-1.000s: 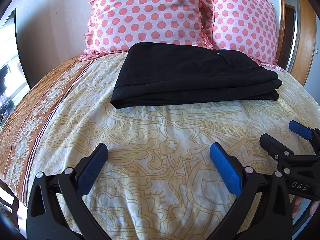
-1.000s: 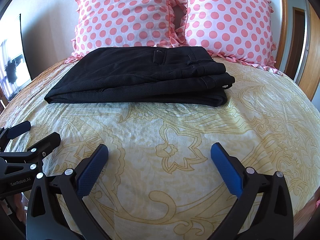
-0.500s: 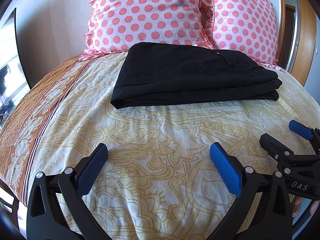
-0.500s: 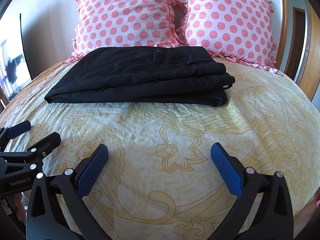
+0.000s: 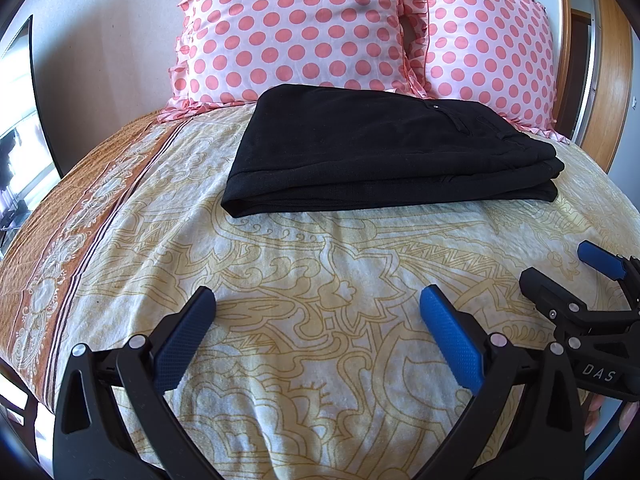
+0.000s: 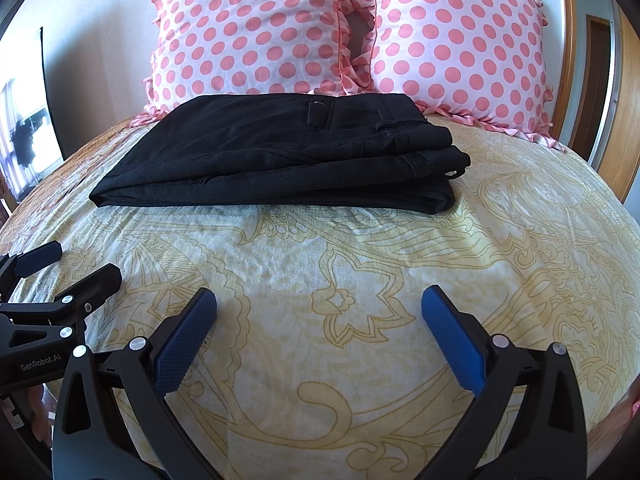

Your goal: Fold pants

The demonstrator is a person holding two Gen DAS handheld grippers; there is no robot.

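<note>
Black pants [image 5: 384, 156] lie folded in a flat stack on the bed, just in front of the pillows; they also show in the right wrist view [image 6: 280, 160]. My left gripper [image 5: 318, 300] is open and empty, held over the sheet well short of the pants. My right gripper [image 6: 320, 300] is open and empty, also short of the pants. The right gripper shows at the right edge of the left wrist view [image 5: 560, 272], and the left gripper at the left edge of the right wrist view [image 6: 72, 268].
The bed has a yellow patterned sheet [image 5: 320, 264] with an orange border [image 5: 72, 248] on the left. Two pink polka-dot pillows [image 6: 248, 32] [image 6: 460, 40] lean against the wall. A wooden door frame [image 6: 624, 128] stands at the right.
</note>
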